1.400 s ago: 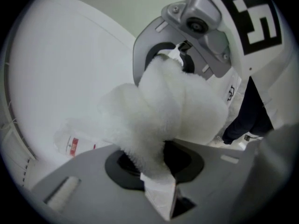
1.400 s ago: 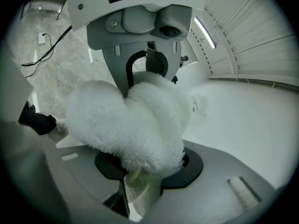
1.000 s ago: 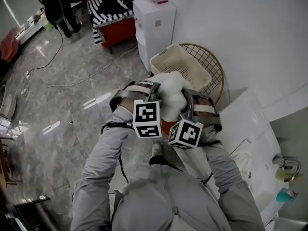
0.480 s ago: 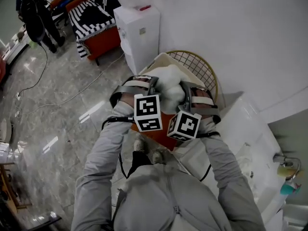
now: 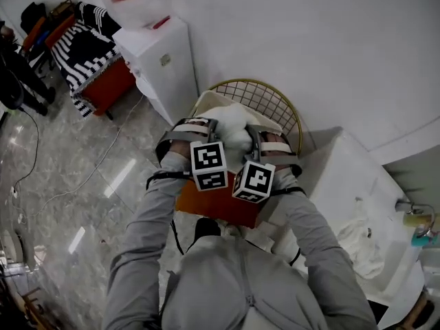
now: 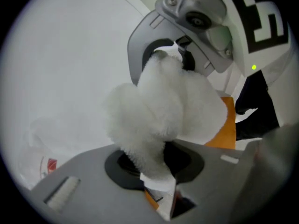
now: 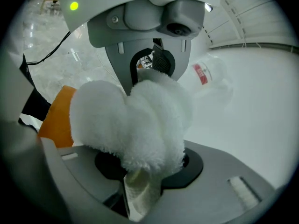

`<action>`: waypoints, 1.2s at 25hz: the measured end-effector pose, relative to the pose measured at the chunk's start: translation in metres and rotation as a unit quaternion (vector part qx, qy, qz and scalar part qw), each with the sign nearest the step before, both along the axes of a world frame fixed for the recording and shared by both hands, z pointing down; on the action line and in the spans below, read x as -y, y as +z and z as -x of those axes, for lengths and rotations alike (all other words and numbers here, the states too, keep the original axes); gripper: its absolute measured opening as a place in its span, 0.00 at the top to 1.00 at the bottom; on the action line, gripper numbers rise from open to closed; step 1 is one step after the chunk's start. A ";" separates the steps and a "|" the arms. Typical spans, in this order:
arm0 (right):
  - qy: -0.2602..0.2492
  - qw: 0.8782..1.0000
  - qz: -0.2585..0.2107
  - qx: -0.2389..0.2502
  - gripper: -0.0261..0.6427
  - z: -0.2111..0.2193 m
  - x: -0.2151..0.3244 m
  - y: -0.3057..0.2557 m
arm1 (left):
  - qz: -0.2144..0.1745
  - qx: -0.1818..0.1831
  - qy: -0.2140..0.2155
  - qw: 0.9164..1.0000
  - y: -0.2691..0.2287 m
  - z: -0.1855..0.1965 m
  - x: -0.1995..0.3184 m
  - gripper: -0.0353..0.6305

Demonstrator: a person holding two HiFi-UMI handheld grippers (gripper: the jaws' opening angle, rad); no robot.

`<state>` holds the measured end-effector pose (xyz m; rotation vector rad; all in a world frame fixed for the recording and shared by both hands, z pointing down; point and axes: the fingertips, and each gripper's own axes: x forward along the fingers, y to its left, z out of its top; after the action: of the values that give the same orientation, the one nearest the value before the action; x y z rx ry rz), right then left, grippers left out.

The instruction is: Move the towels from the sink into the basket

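The left gripper [image 5: 217, 125] and right gripper [image 5: 250, 132] are both clamping shut on one fluffy white towel [image 5: 232, 121], holding it over the basket [image 5: 201, 104], well apart from the sink [image 5: 337, 177]; soft, light and floppy, it is likely gripping best by a thick bunched fold.

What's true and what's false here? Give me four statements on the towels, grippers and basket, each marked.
The left gripper and the right gripper are both shut on one white towel. True.
The sink holds no towel. False: another towel lies in it.
The white towel lies loose in the basket. False: the grippers hold it up beside the basket.
A white water dispenser stands near the basket. True.
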<state>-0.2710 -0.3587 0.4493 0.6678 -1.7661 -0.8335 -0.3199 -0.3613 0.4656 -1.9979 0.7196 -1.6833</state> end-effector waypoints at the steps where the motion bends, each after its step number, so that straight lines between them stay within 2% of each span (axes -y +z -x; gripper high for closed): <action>1: 0.005 1.000 0.011 -0.001 0.72 0.004 0.008 0.012 | 0.012 0.003 0.004 1.000 0.012 0.004 0.008 0.70; 8: 0.036 0.996 0.081 -0.024 0.72 0.024 0.053 0.089 | 0.089 -0.001 0.021 0.996 0.090 0.024 0.052 0.70; 14: 0.058 0.992 0.113 -0.028 0.72 0.022 0.076 0.126 | 0.117 -0.013 0.023 0.993 0.129 0.025 0.073 0.69; 16: 0.067 0.988 0.139 -0.024 0.71 0.021 0.077 0.140 | 0.128 -0.017 0.024 0.991 0.139 0.024 0.076 0.67; 18: 0.081 0.983 0.166 -0.022 0.65 0.018 0.078 0.153 | 0.139 -0.020 0.028 0.990 0.148 0.023 0.076 0.59; 20: 0.090 0.977 0.190 -0.021 0.55 0.013 0.077 0.164 | 0.145 -0.025 0.033 0.989 0.154 0.023 0.077 0.42; 23: 0.099 0.970 0.222 -0.007 0.45 0.005 0.071 0.175 | 0.153 -0.041 0.032 0.987 0.157 0.027 0.075 0.37; 27: 0.138 0.960 0.240 0.041 0.44 -0.009 0.069 0.165 | 0.152 -0.073 0.011 0.986 0.149 0.035 0.077 0.35; 30: 0.162 0.957 0.232 0.072 0.44 -0.018 0.071 0.150 | 0.146 -0.089 0.000 0.985 0.141 0.040 0.077 0.35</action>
<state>-0.2529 -0.4296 0.5993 0.6854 -1.8280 -0.1377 -0.3596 -0.4388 0.6069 -2.3727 0.5539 -1.7074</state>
